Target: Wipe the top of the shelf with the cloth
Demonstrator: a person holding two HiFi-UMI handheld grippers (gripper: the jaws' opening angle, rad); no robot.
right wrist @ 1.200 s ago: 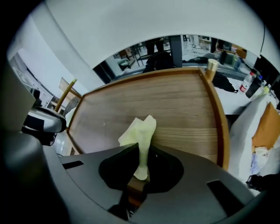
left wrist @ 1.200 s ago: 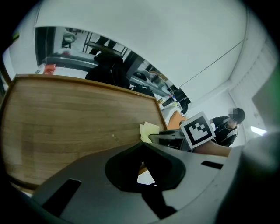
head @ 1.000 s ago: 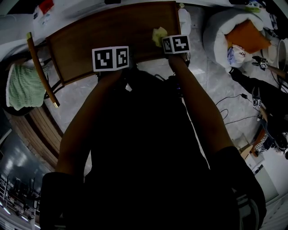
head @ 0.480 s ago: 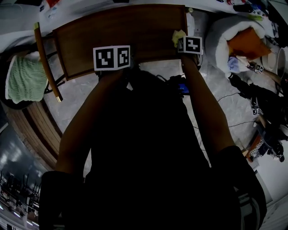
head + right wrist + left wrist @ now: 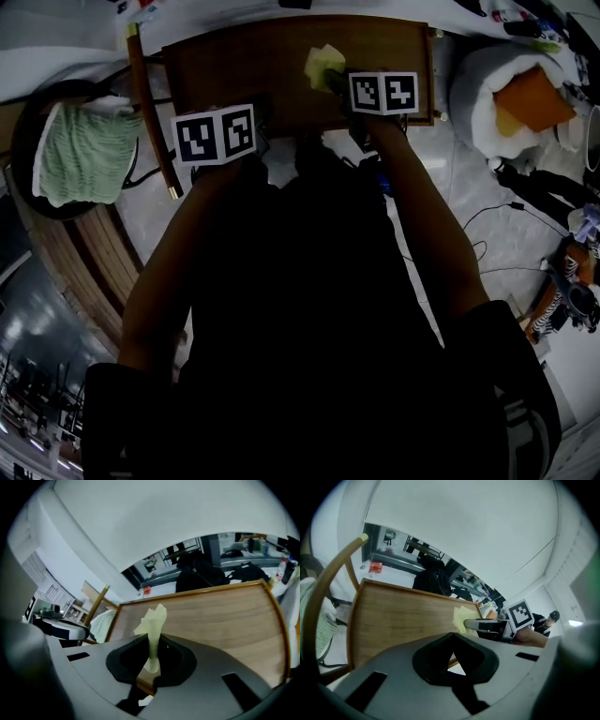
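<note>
The wooden shelf top lies at the top of the head view. On it rests a pale yellow cloth, a little right of the middle. My right gripper is shut on the cloth, which stands up in a twisted strip between the jaws. Its marker cube sits just right of the cloth. My left gripper hangs at the shelf's front edge, jaws together and holding nothing. Its cube is at the front left. From the left gripper view the cloth lies on the shelf top.
A green towel lies over a round dark object at the left, beside a slanted wooden rail. A white beanbag with an orange cushion stands at the right. Cables run over the marble floor.
My right gripper has swept the cloth from the shelf's right edge leftwards towards its middle. The left gripper stays at the front edge.
</note>
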